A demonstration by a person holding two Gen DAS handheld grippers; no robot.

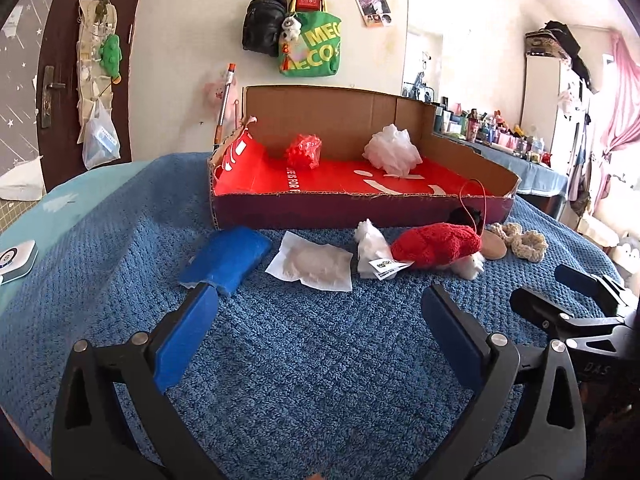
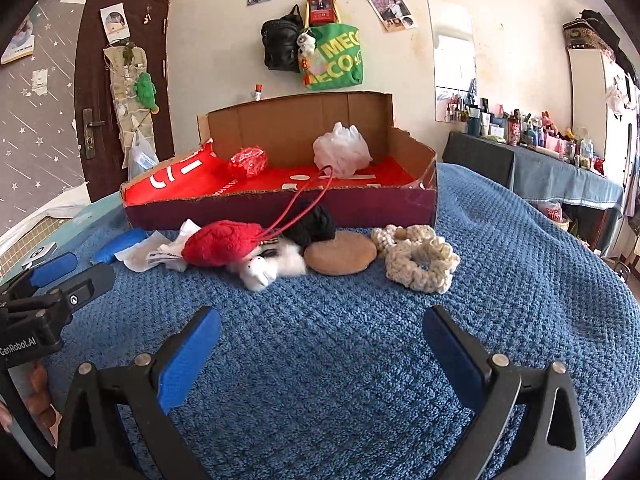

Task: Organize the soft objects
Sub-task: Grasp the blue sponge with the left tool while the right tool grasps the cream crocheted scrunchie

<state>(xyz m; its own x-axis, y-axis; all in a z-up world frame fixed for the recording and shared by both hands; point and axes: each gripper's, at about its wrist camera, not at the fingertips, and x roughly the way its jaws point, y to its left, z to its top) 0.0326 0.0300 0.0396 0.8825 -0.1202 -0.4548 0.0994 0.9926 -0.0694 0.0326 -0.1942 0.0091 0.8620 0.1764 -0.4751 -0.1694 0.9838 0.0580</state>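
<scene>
A low cardboard box (image 1: 400,206) (image 2: 280,204) with a red lining stands on the blue towel. It holds a red mesh ball (image 1: 304,151) (image 2: 248,162) and a white crumpled bag (image 1: 392,150) (image 2: 340,148). In front of the box lie a blue sponge (image 1: 228,258) (image 2: 118,245), a white pad (image 1: 312,267), a red knitted plush (image 1: 436,246) (image 2: 222,245) with a white fluffy part, a black woolly lump (image 2: 316,222), a tan round pad (image 1: 494,248) (image 2: 340,257) and cream crochet rings (image 1: 524,240) (image 2: 420,258). My left gripper (image 1: 320,304) is open and empty, short of the sponge and pad. My right gripper (image 2: 322,328) is open and empty, short of the plush.
The blue towel (image 1: 300,360) (image 2: 520,280) covers the table. A white device (image 1: 16,260) lies at its left edge. A door (image 2: 104,100) and wall with hanging bags (image 2: 320,48) stand behind the box. A crowded side table (image 2: 560,160) is at the right.
</scene>
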